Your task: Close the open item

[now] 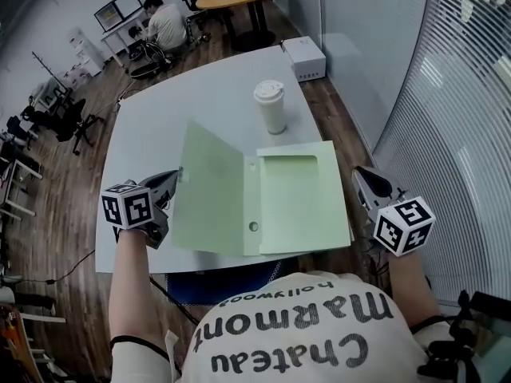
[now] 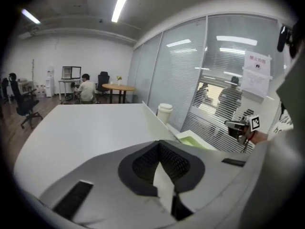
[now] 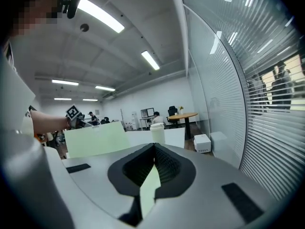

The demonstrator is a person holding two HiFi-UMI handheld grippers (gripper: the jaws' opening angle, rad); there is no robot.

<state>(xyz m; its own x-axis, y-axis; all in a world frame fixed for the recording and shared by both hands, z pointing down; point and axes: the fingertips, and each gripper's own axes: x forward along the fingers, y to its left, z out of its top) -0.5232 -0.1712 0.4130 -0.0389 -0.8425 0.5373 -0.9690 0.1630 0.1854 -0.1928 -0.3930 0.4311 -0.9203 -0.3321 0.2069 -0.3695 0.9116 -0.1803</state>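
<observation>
Open across the near part of the white counter [image 1: 160, 126]: a pale green folder [image 1: 299, 206], right panel flat, left cover [image 1: 209, 190] lifted and standing at a steep tilt off the spine. Raised that way by the left claw [image 1: 172, 178], closed tight on the cover's outer left edge, the sheet pinched thin between ribbed dark pads [image 2: 178, 163]. Probably a hold for swinging the cover over to the right and down. Right claw [image 1: 361, 175] closed too, a sliver of green nipped between its jaws at the right panel's right edge. Likely there to pin that half and stop any sliding on the smooth top.

Thin card by the look, matt, with sharp square corners. On the flat panel, an inner pocket [image 1: 289, 186] with a cut-away lip, in the same green. On the spine strip, near end, a small round hole [image 1: 253, 227]. Counter smooth and pale, probably low in grip, hence the two-point hold.

Just beyond the folder's far edge, a lidded white paper cup [image 1: 271, 106], upright and apart from the card. Tall and likely light, so worth keeping clear of the swinging cover. Farther off, past the counter's far right corner, a white box [image 1: 304, 57].
</observation>
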